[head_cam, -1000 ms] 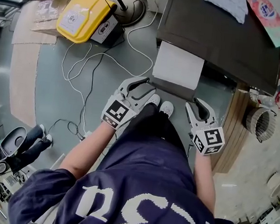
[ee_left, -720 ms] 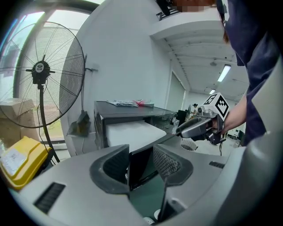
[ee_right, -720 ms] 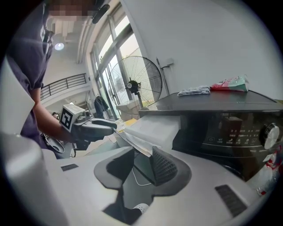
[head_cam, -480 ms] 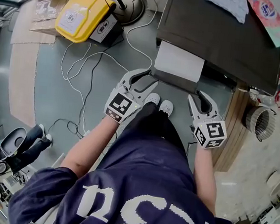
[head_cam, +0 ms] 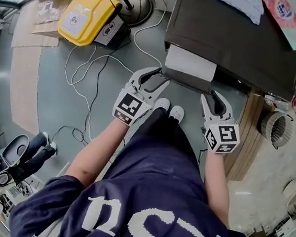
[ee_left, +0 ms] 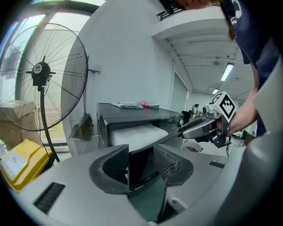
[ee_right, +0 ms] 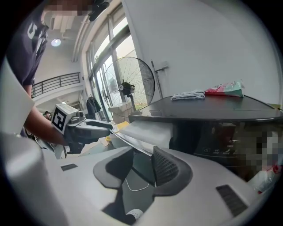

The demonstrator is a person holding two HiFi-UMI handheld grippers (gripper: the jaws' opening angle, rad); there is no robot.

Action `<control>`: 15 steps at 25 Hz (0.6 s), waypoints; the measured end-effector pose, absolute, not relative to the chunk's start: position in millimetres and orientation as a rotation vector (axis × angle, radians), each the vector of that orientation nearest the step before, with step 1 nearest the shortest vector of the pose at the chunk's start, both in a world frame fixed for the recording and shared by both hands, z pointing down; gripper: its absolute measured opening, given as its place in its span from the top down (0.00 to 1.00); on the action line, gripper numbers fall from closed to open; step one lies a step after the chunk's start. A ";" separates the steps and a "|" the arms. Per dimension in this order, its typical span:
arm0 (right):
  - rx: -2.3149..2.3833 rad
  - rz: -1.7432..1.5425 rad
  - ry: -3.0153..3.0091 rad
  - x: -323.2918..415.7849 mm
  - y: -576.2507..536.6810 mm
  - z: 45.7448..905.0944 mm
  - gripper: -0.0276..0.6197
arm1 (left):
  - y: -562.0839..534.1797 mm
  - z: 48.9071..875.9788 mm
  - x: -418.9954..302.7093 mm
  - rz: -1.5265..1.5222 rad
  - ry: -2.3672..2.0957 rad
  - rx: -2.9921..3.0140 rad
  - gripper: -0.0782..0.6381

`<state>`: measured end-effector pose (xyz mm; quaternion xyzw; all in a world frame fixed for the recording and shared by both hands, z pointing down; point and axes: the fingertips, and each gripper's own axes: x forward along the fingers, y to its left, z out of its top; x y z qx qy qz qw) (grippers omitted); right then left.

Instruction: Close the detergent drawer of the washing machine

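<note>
Left gripper [head_cam: 155, 76] and right gripper [head_cam: 213, 99], open astride the drawer [head_cam: 190, 67], right just widening, are sliding it further shut.

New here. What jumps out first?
The pale detergent drawer juts open from the dark washing machine, top centre. The left gripper and right gripper sit at its front corners, its front edge between each pair of jaws; the right jaws have just been opening. A yellow case lies on the floor, upper left.

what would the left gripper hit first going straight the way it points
Most likely the dark front panel of the pulled-out white detergent drawer, whose edge sits between the left gripper's open jaws.
</note>
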<state>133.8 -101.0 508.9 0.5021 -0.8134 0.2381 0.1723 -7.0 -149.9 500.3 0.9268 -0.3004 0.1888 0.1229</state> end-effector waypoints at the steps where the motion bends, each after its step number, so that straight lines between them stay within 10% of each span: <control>1: 1.435 0.675 -2.304 134.5 -103.9 509.2 0.72 | -152.9 500.8 -6.5 0.551 -0.880 2.703 0.63; 15: 1.562 0.664 -2.252 142.6 -134.9 504.5 0.71 | -185.0 497.1 -0.7 0.512 -0.934 2.698 0.63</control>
